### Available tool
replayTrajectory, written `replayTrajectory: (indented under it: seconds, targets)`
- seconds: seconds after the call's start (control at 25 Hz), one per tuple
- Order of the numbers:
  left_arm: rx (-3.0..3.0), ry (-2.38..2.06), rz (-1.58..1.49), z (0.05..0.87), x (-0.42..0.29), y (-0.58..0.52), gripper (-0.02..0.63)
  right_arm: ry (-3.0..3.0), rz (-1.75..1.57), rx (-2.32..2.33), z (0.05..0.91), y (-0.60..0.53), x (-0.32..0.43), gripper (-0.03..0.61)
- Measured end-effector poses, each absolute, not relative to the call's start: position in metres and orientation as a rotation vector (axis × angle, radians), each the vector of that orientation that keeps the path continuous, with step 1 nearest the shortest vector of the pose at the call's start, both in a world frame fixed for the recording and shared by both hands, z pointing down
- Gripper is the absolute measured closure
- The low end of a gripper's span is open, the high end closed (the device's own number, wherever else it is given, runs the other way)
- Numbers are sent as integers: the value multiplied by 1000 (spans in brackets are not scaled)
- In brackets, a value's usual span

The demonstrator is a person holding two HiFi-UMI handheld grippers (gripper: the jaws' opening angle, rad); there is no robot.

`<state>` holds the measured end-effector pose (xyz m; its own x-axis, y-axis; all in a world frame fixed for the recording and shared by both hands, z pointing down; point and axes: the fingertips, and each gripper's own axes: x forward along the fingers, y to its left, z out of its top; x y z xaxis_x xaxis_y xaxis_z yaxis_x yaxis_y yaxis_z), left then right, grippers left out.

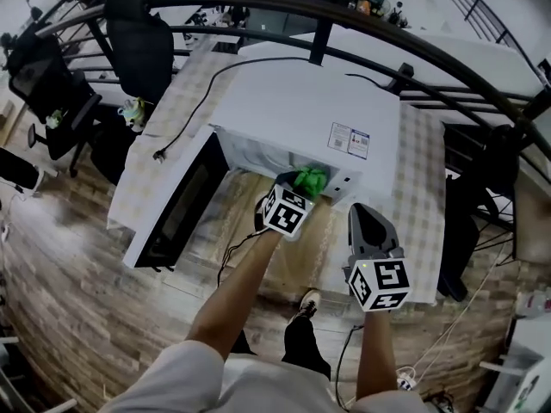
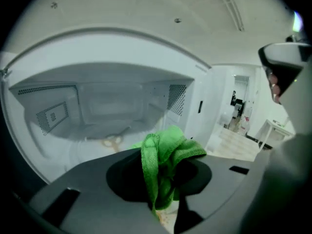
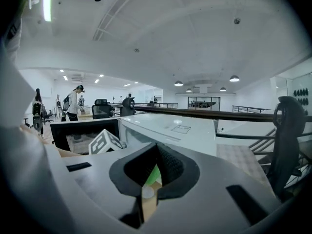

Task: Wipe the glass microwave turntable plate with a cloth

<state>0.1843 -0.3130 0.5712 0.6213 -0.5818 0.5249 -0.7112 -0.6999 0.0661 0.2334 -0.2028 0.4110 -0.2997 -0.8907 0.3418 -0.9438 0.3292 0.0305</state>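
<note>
The left gripper (image 2: 163,191) grips the green cloth (image 2: 166,147) at the open microwave (image 1: 310,101) mouth; the right gripper (image 3: 155,172), nearer and to the right, is closed and empty.

A white microwave (image 1: 310,101) is being borne by a checked table (image 1: 424,188), its door (image 1: 176,209) being swung open toward 8 o'clock. A black cord (image 1: 203,100) is being trailed toward 10 o'clock, near a black chair (image 1: 138,41). A dark railing (image 1: 362,24) is being seen at 12 o'clock.

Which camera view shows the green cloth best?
The left gripper view: the green cloth sits large at centre, clamped between the jaws. The head view shows a small green patch; the right gripper view, only a sliver.
</note>
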Motion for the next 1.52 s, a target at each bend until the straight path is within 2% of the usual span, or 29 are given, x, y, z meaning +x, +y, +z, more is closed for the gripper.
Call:
replayTrajectory:
  seconds: [0.36, 0.84, 1.16, 1.52]
  targets:
    - [2759, -1094, 481, 444, 129, -249, 491, -2326, 120, 1649, 324, -188, 239, 565]
    - [2831, -1450, 212, 277, 34, -232, 491, -2422, -147, 1538, 253, -189, 182, 565]
    - [2897, -1556, 144, 230, 7, -219, 491, -2454, -229, 1523, 222, -191, 162, 565]
    - [2925, -1536, 120, 224, 2, -209, 491, -2424, -241, 1531, 223, -189, 158, 566]
